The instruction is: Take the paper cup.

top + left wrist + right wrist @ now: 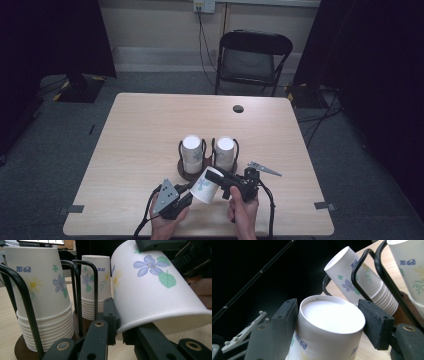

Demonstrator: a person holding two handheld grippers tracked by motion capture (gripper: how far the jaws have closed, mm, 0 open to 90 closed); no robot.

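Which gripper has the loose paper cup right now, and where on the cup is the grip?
The left gripper pinches the paper cup at its open rim. The right gripper straddles the cup's closed bottom end, but its right pad stands off.

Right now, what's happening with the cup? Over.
Left tool shut on paper cup rim. Right tool open around its base. Cup stacks close behind.

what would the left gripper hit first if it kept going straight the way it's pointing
Its jaws are already pinched on the rim of the loose paper cup. Straight past that, the left gripper would probably meet the black wire cup holder and the cup stacks in it, though depth is hard to judge.
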